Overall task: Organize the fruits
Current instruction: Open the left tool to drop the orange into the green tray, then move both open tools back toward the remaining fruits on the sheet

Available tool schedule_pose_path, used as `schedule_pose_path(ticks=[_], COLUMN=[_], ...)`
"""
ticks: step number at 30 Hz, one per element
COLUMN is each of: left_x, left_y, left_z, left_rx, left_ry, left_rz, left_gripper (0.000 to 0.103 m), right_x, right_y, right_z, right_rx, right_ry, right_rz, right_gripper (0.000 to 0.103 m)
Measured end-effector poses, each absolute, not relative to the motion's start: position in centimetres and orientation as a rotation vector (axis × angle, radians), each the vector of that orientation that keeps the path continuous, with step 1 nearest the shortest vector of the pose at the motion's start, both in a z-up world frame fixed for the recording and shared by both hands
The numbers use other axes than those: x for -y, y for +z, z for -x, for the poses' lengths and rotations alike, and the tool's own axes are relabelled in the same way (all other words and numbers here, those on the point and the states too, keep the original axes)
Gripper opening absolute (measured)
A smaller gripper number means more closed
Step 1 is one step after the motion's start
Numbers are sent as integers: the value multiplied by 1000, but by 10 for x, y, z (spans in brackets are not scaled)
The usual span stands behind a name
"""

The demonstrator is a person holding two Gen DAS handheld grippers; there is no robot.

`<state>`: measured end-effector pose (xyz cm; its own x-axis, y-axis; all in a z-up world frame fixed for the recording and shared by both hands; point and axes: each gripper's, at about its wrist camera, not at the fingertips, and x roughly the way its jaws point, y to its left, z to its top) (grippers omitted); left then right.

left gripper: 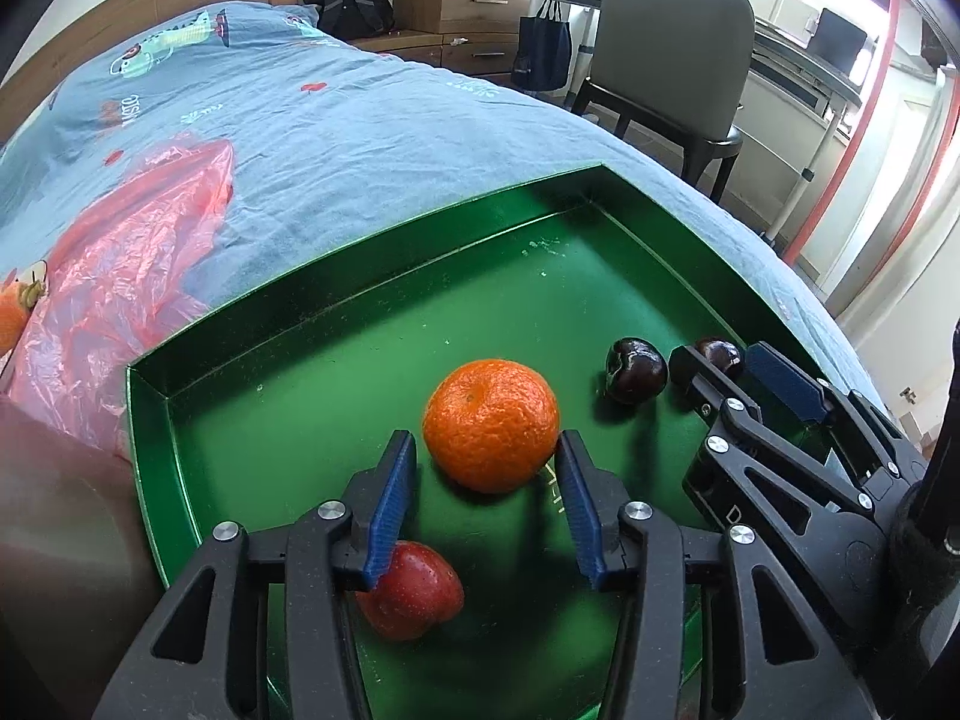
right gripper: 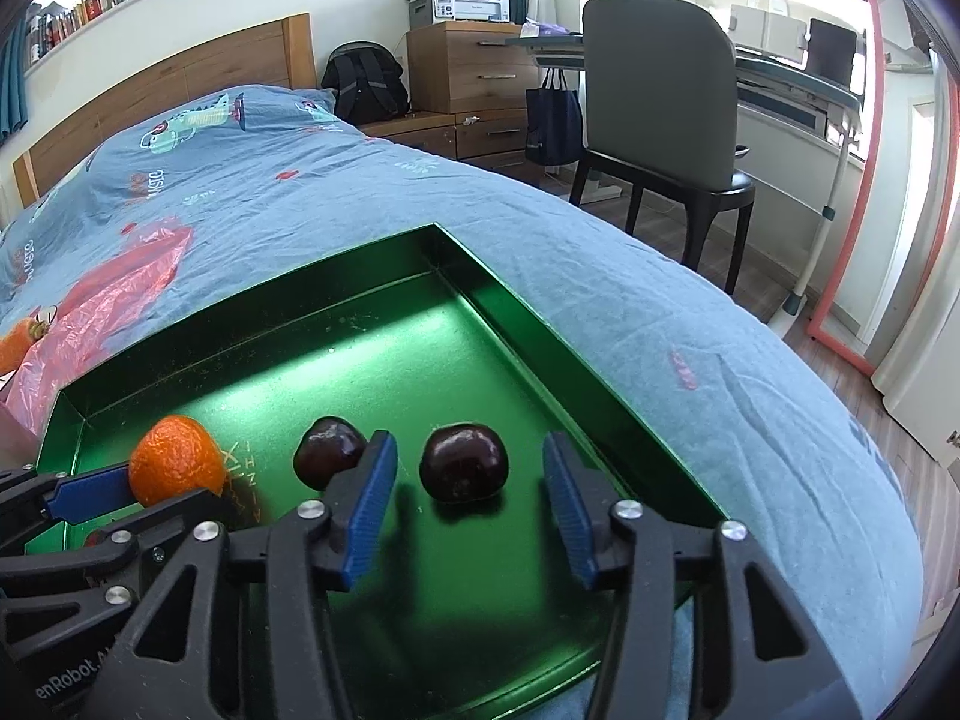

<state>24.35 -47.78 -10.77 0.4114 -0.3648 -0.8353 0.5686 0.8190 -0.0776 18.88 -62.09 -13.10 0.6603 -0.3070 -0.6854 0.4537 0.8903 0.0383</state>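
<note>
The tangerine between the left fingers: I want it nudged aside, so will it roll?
Probably: the tangerine looks round and sits free on the smooth green tray. Its slightly flattened shape may stop it soon. The dimpled peel should grip well.

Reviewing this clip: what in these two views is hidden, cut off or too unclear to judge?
- Red fruit: left wrist view, partly behind the left gripper; absent from the right view.
- Second dark fruit: left view, mostly hidden by the right gripper.
- Orange thing on the pink bag: cut off by the frame edge in both views.
- Tray near edge: covered by gripper bodies.
- Tray lettering: too small to read.
</note>
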Motion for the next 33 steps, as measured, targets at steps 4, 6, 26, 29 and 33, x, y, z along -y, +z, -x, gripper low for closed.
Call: schedule_pose_path(ticks=[4,6,26,29,33], left_x=[473,469,408,396,384], left_y=[-99,-94,-35,-34,-35], left_z=[-235,-229,-121,-106,-93], left_rx=[-956,-945,-832,-835,-849], left_ry=[-586,-584,-562,-550,-525], left_rz=[-244,-248,-388,-401,-421], left_gripper=[48,48,55,56,56], right_x=[620,617,611,601,583], right_y=[-128,-125,-91,-93,-94], right_z=[-186,-184,-126,-117,-99], right_rx=[-725,-724,-593,-588,-563], right_ry=[-441,-445,-462,-454,-431], right_rz=[-212,-198,-302,-297,-289], right_gripper=[87,96,103,103,103])
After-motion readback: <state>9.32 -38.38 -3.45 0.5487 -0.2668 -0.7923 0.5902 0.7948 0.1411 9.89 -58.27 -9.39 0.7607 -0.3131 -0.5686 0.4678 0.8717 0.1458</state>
